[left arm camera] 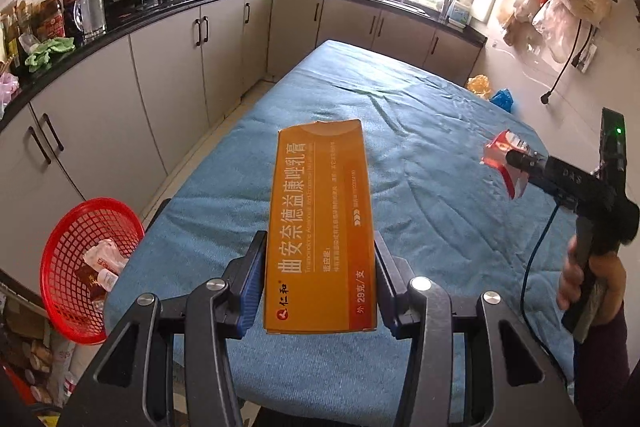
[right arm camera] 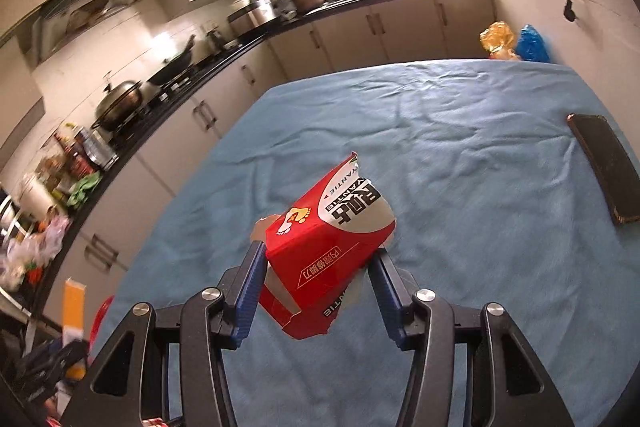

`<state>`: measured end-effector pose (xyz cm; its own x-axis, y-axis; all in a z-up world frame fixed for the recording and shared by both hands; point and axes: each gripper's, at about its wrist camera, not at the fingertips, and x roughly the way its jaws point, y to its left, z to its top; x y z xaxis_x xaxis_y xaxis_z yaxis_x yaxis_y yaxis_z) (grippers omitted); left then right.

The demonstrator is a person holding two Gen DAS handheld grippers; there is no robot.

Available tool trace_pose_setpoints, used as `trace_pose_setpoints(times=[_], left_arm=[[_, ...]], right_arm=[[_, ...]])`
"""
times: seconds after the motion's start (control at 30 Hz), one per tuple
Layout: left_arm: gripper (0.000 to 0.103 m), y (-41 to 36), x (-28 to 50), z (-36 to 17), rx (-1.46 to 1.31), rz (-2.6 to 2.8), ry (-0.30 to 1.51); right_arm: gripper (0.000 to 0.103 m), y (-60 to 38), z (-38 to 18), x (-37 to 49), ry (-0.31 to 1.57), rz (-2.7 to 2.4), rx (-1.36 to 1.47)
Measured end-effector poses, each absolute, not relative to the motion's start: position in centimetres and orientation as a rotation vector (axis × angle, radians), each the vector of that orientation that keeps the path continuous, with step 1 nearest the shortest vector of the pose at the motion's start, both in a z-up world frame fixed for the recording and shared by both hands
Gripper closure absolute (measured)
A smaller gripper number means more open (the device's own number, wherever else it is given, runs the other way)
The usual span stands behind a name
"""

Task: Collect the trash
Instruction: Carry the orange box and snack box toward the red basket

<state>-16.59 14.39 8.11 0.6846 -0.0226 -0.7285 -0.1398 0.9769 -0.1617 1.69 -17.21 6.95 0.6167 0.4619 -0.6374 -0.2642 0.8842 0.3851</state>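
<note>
Kitchen cabinets ring a blue-clothed counter [left arm camera: 400,115]. Left gripper [left arm camera: 320,267] clamps an orange box [left arm camera: 322,227], right gripper [right arm camera: 316,275] a torn red box [right arm camera: 332,243], both held aloft; red basket [left arm camera: 60,267] already holds wrappers, so drop-off remains.

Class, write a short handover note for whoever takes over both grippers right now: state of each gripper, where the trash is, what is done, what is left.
Left gripper: shut on the orange box, held above the blue-covered table.
Right gripper: shut on the torn red box, also off the table.
Red basket, beside the table's left edge, already holds some wrappers.
Left: drop both boxes into the basket. A dark phone lies on the table.
</note>
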Motion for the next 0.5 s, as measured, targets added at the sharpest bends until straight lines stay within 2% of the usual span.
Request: trace_pose_setpoints(times=[0.5], left_arm=[[0.056,17.4,-19.3,8.0,-0.216,0.120,0.786]], right_arm=[[0.047,-11.2,6.8,-6.0,0.831,0.607,0.278]])
